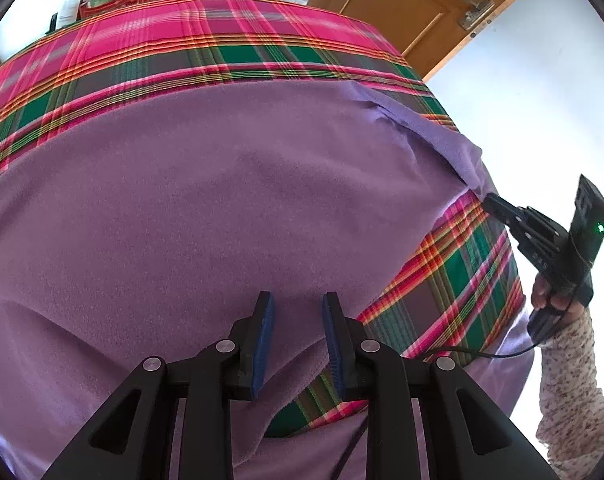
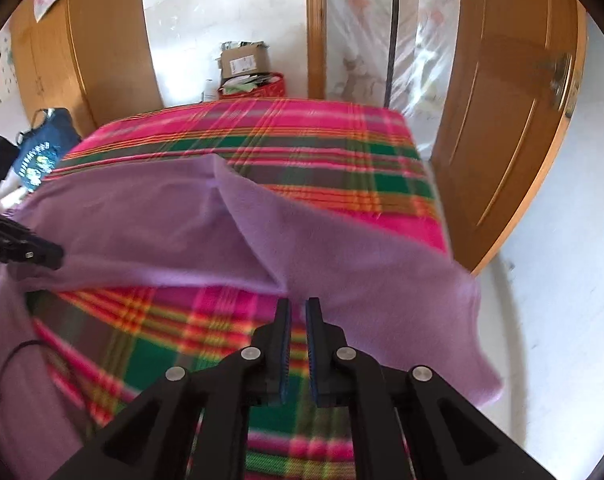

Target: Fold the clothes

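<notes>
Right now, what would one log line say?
left gripper: open over purple fleece garment | right gripper: shut on garment edge | surface: plaid cloth

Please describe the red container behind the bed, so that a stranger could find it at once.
Look past the far edge of the plaid bedspread. There stands the red container stuffed with papers, under a cardboard box. Only it is red.

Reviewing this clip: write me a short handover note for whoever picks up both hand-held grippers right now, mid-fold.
Left hand-held gripper: part open over the near hem of the purple garment; whether it pinches cloth I cannot tell.
Right hand-held gripper: nearly shut, tips at the garment's right side edge; grip on the cloth unclear.
Garment lies on the plaid cover, right side lifted inward.
Done: first side fold begun.
Left: finish it, fold the rest.
</notes>
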Tool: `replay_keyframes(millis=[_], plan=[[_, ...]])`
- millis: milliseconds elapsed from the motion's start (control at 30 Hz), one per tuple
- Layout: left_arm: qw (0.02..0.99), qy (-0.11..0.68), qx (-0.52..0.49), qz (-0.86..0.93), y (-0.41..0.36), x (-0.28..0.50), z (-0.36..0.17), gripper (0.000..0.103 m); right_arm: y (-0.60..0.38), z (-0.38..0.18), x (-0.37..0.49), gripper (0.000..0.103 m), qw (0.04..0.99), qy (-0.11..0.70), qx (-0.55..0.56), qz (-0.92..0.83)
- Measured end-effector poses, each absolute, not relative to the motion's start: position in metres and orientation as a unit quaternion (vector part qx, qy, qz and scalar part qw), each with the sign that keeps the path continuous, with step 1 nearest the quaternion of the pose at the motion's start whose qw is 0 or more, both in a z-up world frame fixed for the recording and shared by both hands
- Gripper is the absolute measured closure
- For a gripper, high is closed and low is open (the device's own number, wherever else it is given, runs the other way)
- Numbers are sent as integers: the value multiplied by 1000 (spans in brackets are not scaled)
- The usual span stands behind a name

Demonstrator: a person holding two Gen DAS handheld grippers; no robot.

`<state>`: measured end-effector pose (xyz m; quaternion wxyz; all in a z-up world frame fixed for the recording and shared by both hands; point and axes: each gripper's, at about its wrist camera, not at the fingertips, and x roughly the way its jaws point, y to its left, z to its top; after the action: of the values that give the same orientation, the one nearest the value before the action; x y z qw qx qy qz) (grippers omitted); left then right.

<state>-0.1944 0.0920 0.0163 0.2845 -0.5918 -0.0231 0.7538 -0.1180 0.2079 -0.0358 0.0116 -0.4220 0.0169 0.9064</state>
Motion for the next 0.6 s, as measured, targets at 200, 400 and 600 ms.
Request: replay_keyframes(millis=[200,400,600], plan=[[285,-21,-591,754,95,-196,16,77,218,-14,-97,80,42,20,-385,922],[285,-19,-591,755,93,-195,17,77,256,-13,-104,64,124,51,-376,917],[286,-17,-591,754,94,-194,18,77,301,-39,-118,62,152,137,-405,891]])
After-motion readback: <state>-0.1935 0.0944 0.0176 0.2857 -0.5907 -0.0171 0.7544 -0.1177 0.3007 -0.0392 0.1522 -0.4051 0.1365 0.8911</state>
